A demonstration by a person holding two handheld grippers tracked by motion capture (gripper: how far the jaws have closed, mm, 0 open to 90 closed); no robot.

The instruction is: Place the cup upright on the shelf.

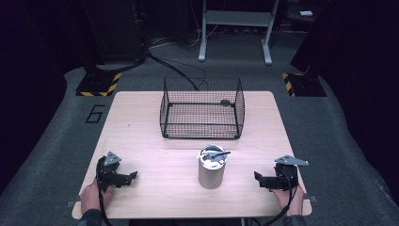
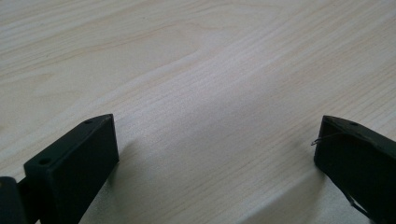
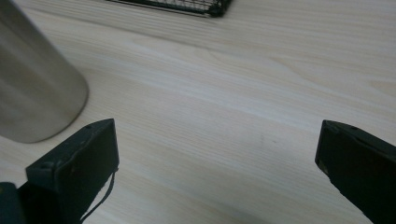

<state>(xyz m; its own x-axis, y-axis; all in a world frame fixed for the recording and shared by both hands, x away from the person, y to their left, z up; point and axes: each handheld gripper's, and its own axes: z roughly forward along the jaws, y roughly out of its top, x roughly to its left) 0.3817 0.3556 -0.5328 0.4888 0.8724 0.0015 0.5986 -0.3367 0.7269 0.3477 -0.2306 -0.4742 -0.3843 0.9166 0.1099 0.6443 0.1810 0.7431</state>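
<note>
A metal cylinder cup (image 1: 211, 168) stands upright near the table's front middle, with a dark utensil (image 1: 217, 154) resting across its rim. Behind it sits a black wire basket (image 1: 202, 109). My left gripper (image 1: 132, 176) rests at the front left, held by a hand, jaws wide apart over bare wood (image 2: 215, 135). At the front right my right gripper (image 1: 257, 177) is open too, pointing toward the cup. In the right gripper view (image 3: 217, 140) the cup (image 3: 32, 84) stands at the upper left and the basket's corner (image 3: 205, 7) shows at the top.
The light wooden table (image 1: 141, 132) stands on grey carpet. A small dark object (image 1: 226, 102) lies inside the basket at its back right. Stand bases with yellow-black tape (image 1: 99, 84) and a white frame (image 1: 235, 28) are beyond the table.
</note>
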